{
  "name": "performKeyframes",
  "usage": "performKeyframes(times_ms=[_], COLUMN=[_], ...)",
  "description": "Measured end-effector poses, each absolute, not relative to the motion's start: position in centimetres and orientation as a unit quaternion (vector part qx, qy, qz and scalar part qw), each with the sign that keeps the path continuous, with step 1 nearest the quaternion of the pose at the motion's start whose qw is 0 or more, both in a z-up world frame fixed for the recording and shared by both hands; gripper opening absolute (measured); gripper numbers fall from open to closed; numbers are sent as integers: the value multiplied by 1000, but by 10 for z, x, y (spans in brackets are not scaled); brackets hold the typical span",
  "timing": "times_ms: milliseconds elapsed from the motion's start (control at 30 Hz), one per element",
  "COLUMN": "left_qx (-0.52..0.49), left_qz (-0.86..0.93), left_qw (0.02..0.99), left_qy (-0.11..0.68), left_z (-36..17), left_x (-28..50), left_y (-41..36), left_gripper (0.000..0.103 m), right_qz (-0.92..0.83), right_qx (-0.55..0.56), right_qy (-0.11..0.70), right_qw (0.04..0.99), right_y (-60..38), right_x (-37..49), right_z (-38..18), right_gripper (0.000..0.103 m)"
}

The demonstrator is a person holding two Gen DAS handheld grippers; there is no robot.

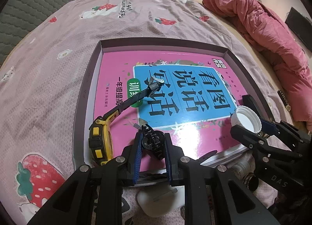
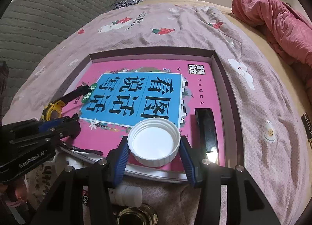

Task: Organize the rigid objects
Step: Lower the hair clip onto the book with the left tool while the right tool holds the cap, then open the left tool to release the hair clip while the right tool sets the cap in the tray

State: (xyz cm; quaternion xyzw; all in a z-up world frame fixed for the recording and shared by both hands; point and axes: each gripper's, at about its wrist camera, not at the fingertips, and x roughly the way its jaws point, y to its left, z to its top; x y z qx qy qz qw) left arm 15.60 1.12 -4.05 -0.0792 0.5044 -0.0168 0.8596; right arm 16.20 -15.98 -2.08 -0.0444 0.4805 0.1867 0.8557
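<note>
The black hair claw [image 1: 151, 140] sat pinched in my left gripper [image 1: 152, 141] over the pink book [image 1: 117, 80] in the box [image 1: 91, 73], beside the tape measure [image 1: 99, 139]. My right gripper [image 2: 154, 147] clasped the white cap [image 2: 154, 143] above the book's near edge, apparently just touching it.

At the lower centre of the frame, the left claw [image 1: 152, 143] pinches a black hair clip [image 1: 151, 140] above a pink book [image 1: 169, 96] lying in a shallow box [image 1: 88, 80] on the bed [image 1: 78, 36]. A yellow tape measure [image 1: 100, 139] sits at lower left, its tape stretching across the book. At right, the right claw [image 1: 248, 116] holds a white cap [image 1: 246, 119].
</note>
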Motion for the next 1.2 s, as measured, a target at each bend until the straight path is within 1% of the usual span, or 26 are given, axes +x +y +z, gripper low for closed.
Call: performKeyframes(times_ms=[667, 733, 833, 1033, 1200], left_qx=[-87, -88, -90, -87, -90], left_qz=[-14, -14, -15, -17, -21], left_qw=[857, 857, 856, 855, 858], left_qy=[507, 508, 510, 511, 506], left_z=[-41, -41, -40, -39, -36], left_x=[157, 157, 157, 158, 158], left_y=[13, 14, 14, 13, 11], left_gripper=[21, 21, 21, 21, 22], right_qz=[178, 178, 176, 171, 171], right_qx=[-57, -60, -58, -53, -45], right_qy=[479, 473, 469, 461, 439], right_qw=[858, 861, 863, 869, 881], right_y=[-159, -159, -160, -166, -171], right_x=[160, 157, 156, 152, 147], right_z=[-20, -18, -14, -7, 5], right_gripper=[51, 52, 57, 58, 58])
